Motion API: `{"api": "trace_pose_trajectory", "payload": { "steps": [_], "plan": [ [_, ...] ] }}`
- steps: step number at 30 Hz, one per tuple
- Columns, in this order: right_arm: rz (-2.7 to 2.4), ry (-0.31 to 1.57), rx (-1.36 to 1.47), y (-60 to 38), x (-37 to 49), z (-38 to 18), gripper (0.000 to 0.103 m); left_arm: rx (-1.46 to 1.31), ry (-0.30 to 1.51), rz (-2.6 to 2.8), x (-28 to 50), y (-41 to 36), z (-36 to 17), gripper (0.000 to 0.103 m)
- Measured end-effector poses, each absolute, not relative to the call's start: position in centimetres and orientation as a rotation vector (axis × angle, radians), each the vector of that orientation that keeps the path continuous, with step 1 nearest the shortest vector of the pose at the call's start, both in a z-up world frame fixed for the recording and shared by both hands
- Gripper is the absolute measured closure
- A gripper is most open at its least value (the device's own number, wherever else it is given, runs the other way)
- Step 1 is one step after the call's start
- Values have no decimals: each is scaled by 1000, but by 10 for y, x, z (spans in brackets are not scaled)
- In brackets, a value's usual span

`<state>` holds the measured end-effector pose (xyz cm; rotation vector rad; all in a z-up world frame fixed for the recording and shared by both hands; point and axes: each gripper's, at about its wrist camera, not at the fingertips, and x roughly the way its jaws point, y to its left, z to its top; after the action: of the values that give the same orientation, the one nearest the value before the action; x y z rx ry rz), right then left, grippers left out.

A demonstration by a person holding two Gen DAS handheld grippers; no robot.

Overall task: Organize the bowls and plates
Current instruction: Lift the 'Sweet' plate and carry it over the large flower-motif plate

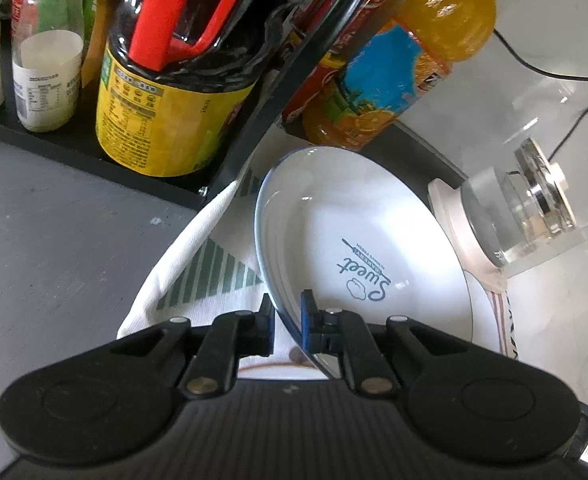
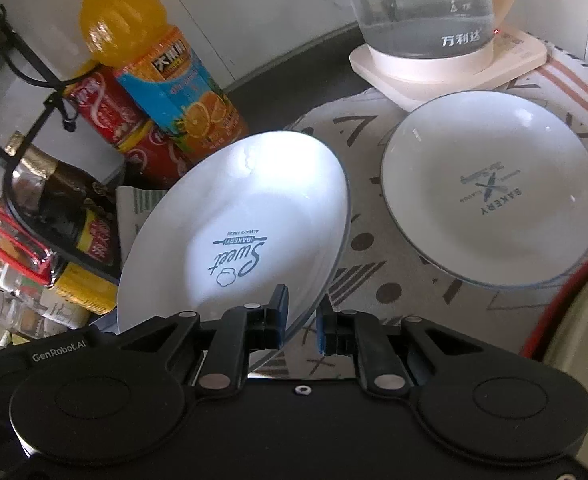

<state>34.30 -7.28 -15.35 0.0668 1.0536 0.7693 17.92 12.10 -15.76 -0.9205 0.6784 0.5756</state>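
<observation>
- Your left gripper (image 1: 287,320) pinches the rim of the "Sweet" plate (image 1: 358,236), tilted above the patterned cloth (image 1: 197,264).
- Your right gripper (image 2: 302,320) seems clamped on the same plate's (image 2: 237,220) rim.
- Only the right wrist view shows the "Bakery" plate (image 2: 490,196) flat near the kettle (image 2: 426,12).

I see bright daylight glaring off the tilted plate (image 2: 249,184); fisheye edges bend, and the kettle (image 1: 522,216) blurs.
</observation>
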Motion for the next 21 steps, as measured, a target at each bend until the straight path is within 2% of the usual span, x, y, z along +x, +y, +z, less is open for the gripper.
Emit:
{"api": "trace_pose_trajectory", "payload": {
  "steps": [21],
  "plan": [
    [811,995,54,-121,275,-128,89,-870,695,532,115,80,-135,92]
  ]
}}
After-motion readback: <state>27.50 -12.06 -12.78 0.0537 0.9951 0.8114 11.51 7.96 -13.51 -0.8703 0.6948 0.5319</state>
